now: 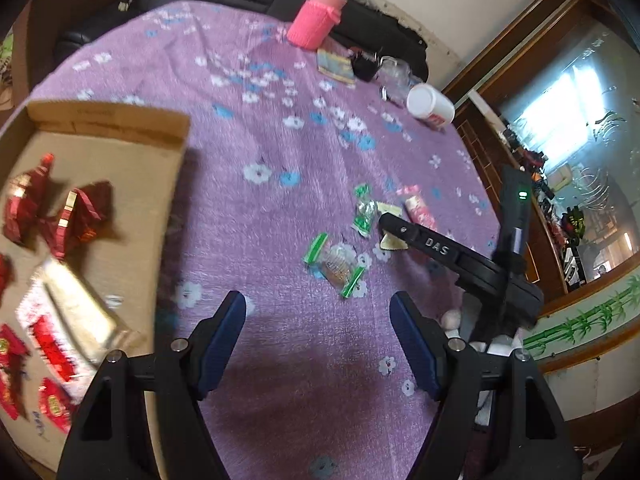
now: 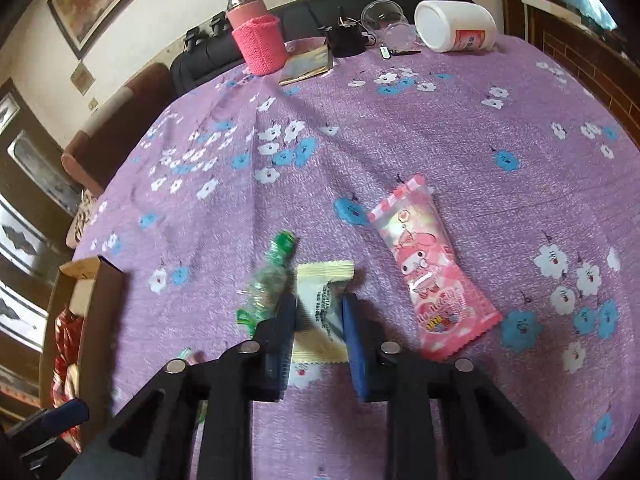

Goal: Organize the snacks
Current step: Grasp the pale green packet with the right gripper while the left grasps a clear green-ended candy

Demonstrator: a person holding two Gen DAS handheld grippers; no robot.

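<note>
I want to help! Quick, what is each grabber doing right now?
Left gripper: open, holding nothing, above the purple cloth.
Right gripper: closed on the cream snack packet.

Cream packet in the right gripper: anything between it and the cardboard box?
Nothing tall: only a green-ended candy lies flat beside the cream packet, towards the cardboard box. The right gripper can lift over it.

A purple flowered tablecloth (image 2: 400, 128) carries wrapped snacks at centre (pink packet (image 2: 430, 276) rightmost), cardboard tray (image 1: 120, 128) at left.
</note>
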